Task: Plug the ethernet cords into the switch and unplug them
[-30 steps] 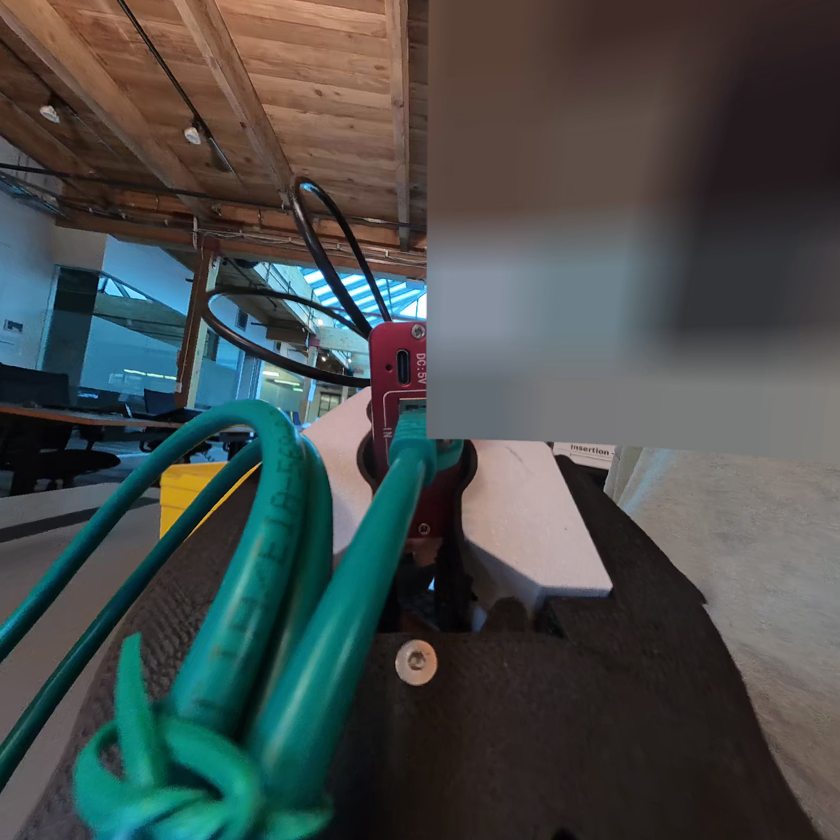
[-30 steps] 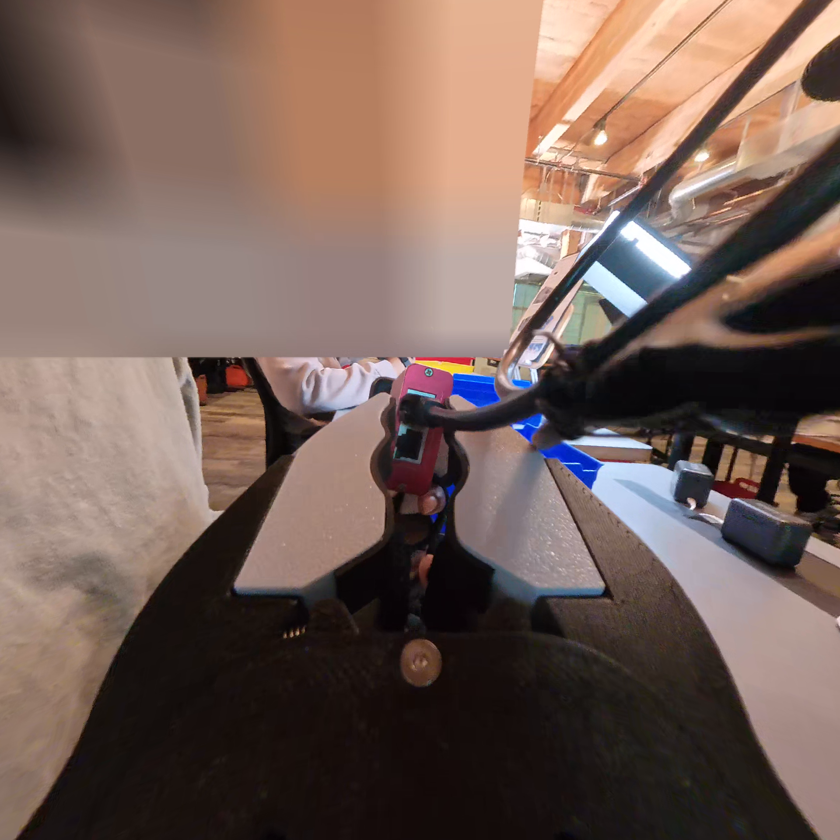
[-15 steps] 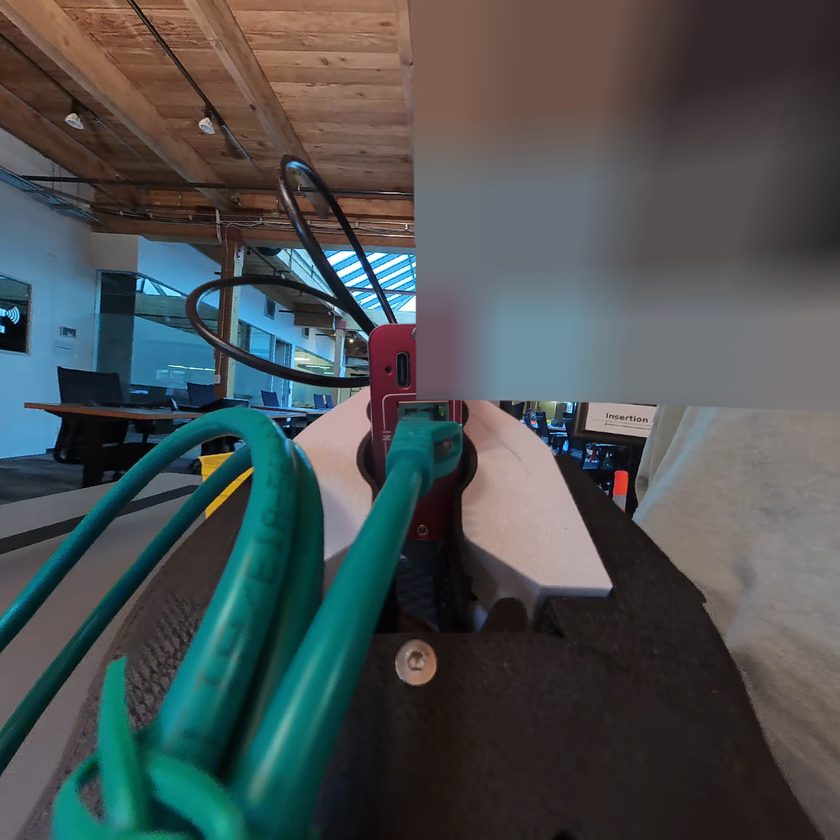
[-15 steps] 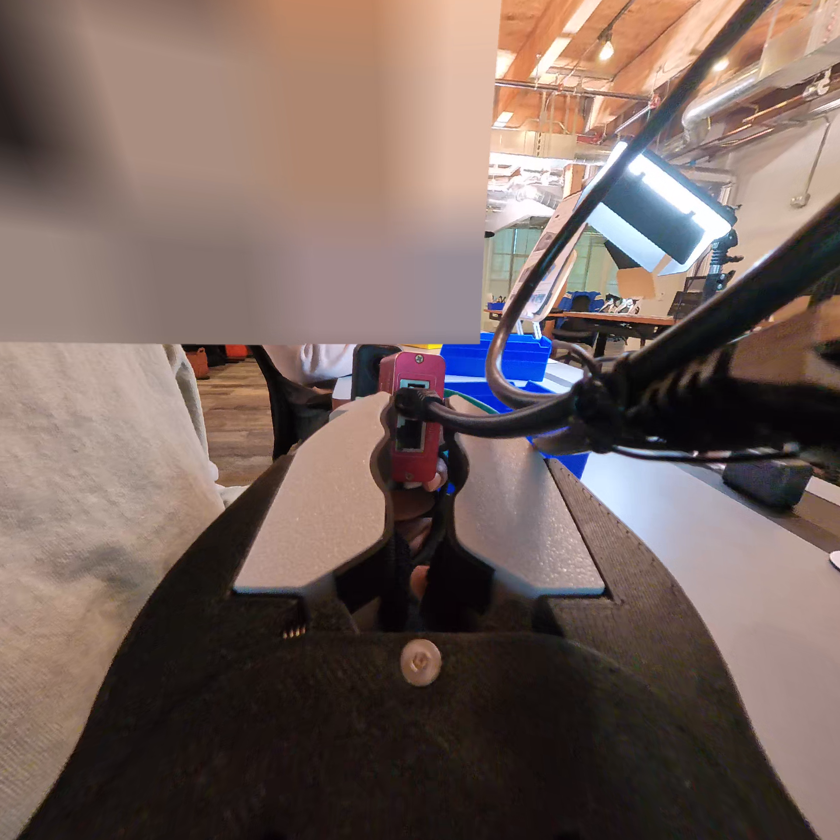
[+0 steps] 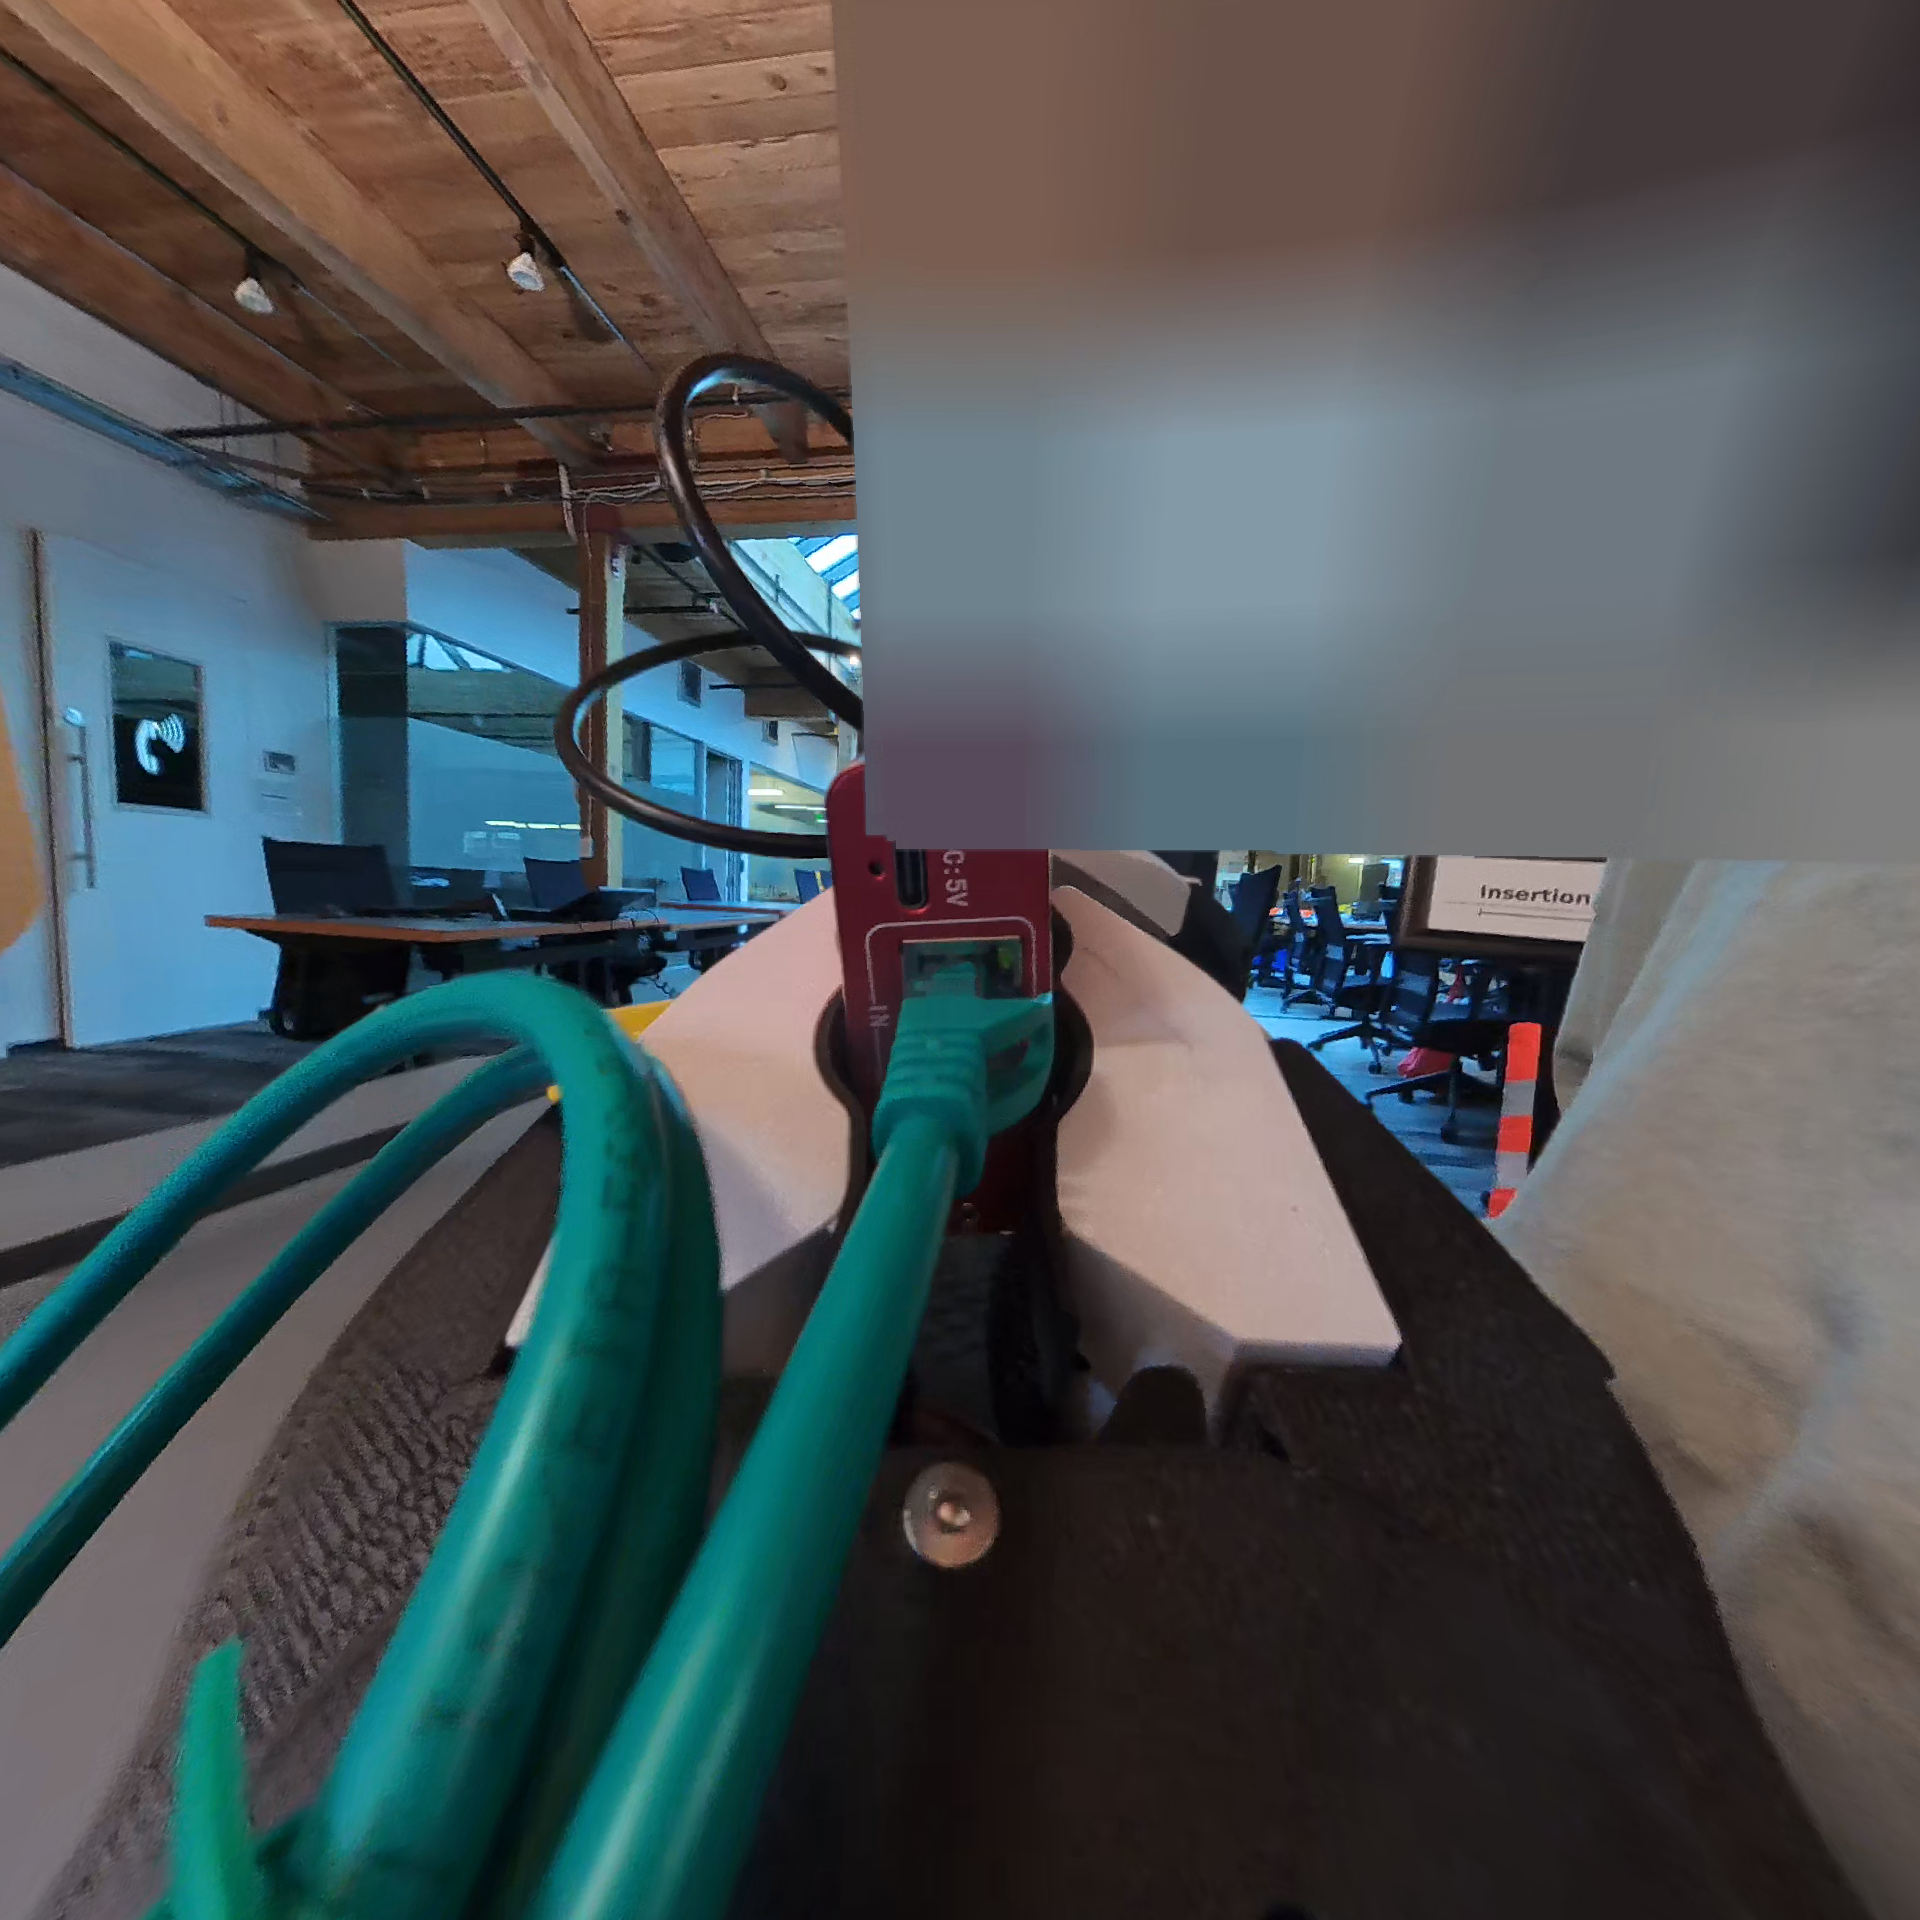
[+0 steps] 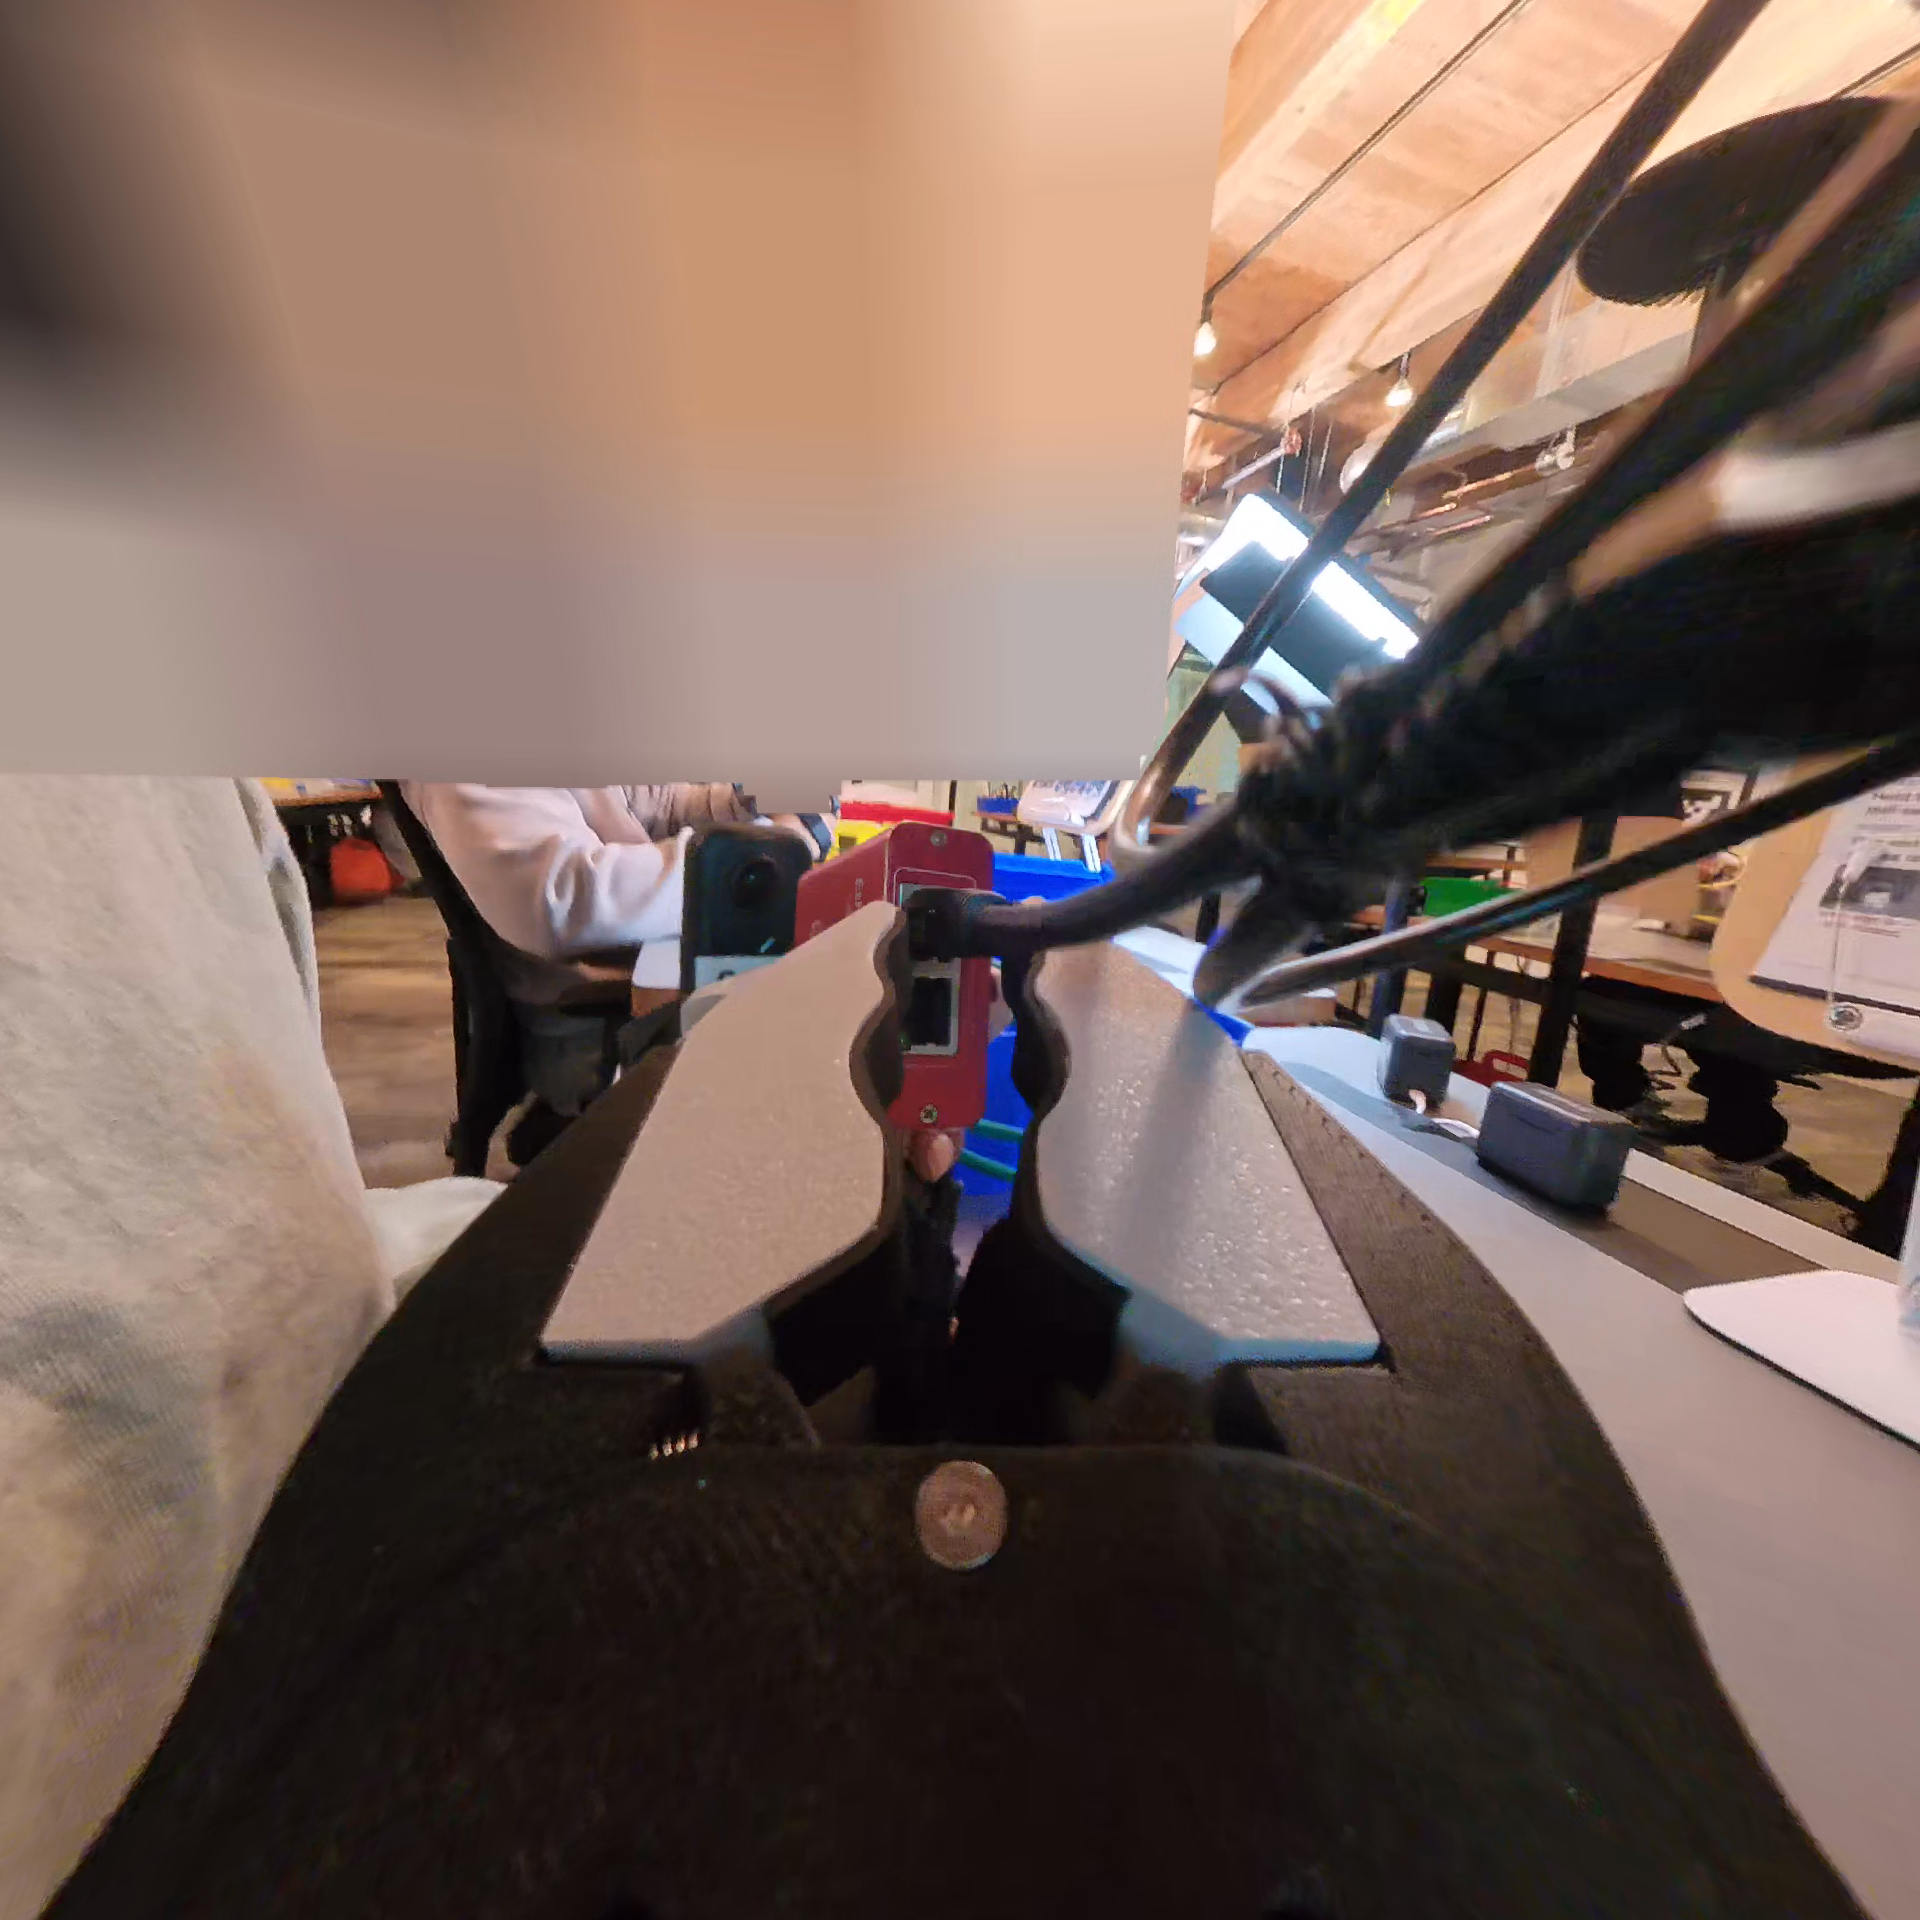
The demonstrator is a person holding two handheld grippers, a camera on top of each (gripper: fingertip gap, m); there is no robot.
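A small red switch [image 5: 868, 904] is held up between my two grippers. In the left wrist view a green ethernet plug [image 5: 961, 1060] sits in its port. My left gripper [image 5: 951, 1029] is shut on that plug, and the green cord [image 5: 623, 1247] loops back over the gripper body. In the right wrist view the switch [image 6: 940, 1081] shows a black plug [image 6: 935, 925] in its upper port and an empty lower port [image 6: 932, 1013]. My right gripper [image 6: 961, 966] flanks the switch with a visible gap at the right finger [image 6: 1143, 1143]. The left gripper's camera [image 6: 743, 894] shows behind.
A person's pale sleeve [image 6: 156, 1143] is close on the left. The black cable [image 6: 1091, 914] runs right to a dark bundle [image 6: 1558, 707]. A grey table [image 6: 1662, 1558] carries two grey boxes [image 6: 1548, 1143] and a white plate [image 6: 1818, 1340]. Office desks and chairs stand far off. The grippers are tip to tip, or close to it.
In the right wrist view the switch has turned and shifted left between the jaws, so its side face now shows. The left gripper's hold on the green plug looks unchanged.
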